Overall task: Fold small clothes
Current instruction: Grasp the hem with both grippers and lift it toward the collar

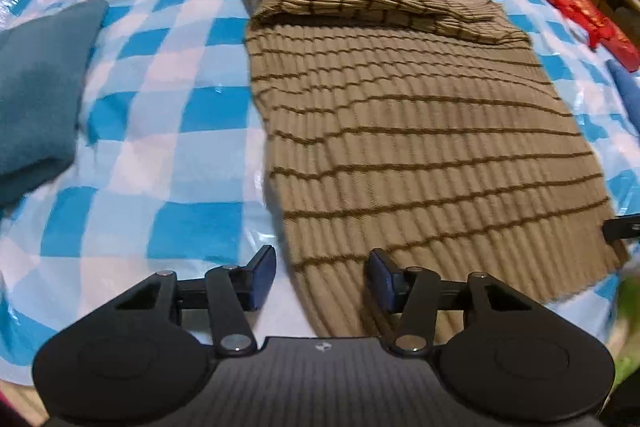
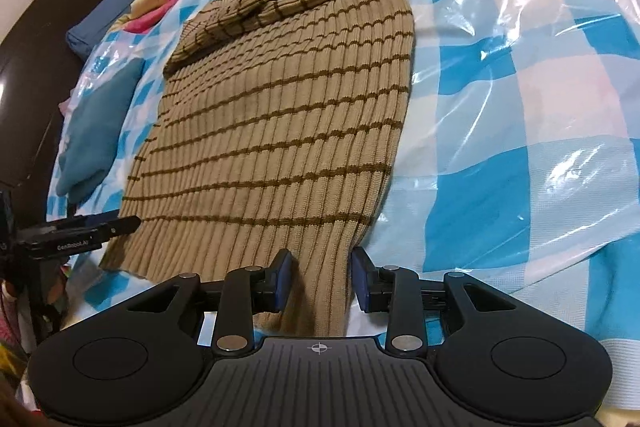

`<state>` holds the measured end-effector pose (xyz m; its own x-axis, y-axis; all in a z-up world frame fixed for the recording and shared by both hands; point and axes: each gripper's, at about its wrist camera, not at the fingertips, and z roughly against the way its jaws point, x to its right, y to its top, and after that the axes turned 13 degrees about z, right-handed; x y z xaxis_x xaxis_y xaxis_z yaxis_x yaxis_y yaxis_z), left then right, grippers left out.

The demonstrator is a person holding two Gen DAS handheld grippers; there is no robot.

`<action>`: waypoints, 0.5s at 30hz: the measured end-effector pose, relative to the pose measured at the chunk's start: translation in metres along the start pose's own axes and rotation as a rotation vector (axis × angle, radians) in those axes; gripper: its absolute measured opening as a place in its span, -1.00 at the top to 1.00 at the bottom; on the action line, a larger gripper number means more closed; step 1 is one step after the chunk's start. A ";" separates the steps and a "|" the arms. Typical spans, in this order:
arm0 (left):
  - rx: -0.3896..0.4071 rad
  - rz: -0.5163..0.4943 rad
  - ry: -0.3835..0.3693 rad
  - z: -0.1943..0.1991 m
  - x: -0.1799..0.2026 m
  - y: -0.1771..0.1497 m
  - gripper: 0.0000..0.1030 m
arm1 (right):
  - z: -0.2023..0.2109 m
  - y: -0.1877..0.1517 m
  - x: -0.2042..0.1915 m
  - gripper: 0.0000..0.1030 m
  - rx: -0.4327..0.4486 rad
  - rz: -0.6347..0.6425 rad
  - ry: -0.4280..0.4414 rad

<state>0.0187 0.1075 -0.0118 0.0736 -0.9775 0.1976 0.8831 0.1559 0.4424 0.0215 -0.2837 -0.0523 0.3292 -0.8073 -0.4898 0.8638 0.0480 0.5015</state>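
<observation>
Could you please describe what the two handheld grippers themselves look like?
Both the left gripper and the right gripper are matte black, with a ribbed centre plate bearing a small white crosshair mark, round discs either side, silver pivot pins on the linkage bars, and blue pads on the jaws. White "GenRobot.AI" lettering shows on the left one.

Ribbed tan sweater [image 1: 420, 131] with thin brown stripes, lying flat.
Sleeves folded across the far chest; hem nearest, neckline farthest, body narrowed lengthwise.

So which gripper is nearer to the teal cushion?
Left. The left gripper is at the sweater's hem corner on the teal cushion side; the right gripper at the opposite corner.
</observation>
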 end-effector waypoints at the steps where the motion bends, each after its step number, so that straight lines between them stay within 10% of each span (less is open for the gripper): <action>1: -0.003 -0.004 -0.021 0.001 0.001 -0.001 -0.15 | -0.001 0.000 0.000 0.36 0.000 -0.004 0.004; 15: -0.087 0.185 -0.195 -0.002 -0.022 0.010 0.60 | 0.011 -0.009 0.017 0.83 0.157 -0.259 0.187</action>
<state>0.0268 0.1306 -0.0138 0.1536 -0.8865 0.4366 0.9001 0.3078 0.3085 0.0151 -0.3047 -0.0571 0.1840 -0.6582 -0.7300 0.8632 -0.2470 0.4403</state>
